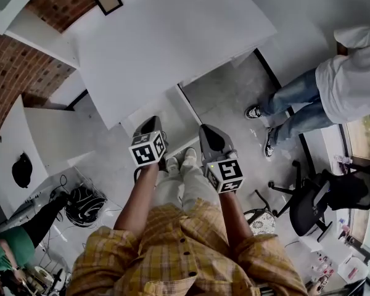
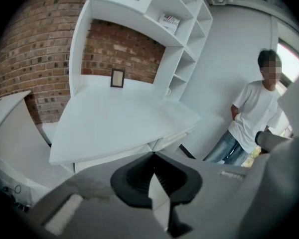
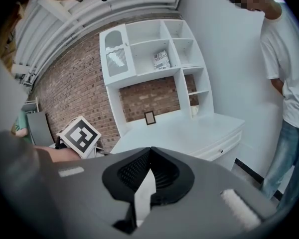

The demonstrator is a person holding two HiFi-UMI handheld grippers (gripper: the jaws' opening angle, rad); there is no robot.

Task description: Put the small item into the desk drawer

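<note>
Left gripper view, looking along the left gripper: clenched tight, dark ribbed pads tip to tip, gripping nothing. Just beyond and below the tips, a white desk, with a small picture frame propped at the far edge against a brick wall. Under the near right edge of that top, the desk drawer, front flush and closed. Above and to the right of the frame, white shelving. Further right, well apart from the tips, a person in a white shirt and jeans standing by the wall.

In its own view, the right gripper: likewise squeezed together, tips meeting, holding nothing. Ahead of it the same desk, with the drawer knob showing to the right of the tips. Close by on the left, the marker cube of the other gripper.

From the head view: both tools held side by side, apart from each other, out in front of a yellow plaid shirt and above pale shoes; desk ahead of both, untouched. Off to the right, an office chair.

As for the small item: in neither gripper, whereabouts impossible to tell from any view.
</note>
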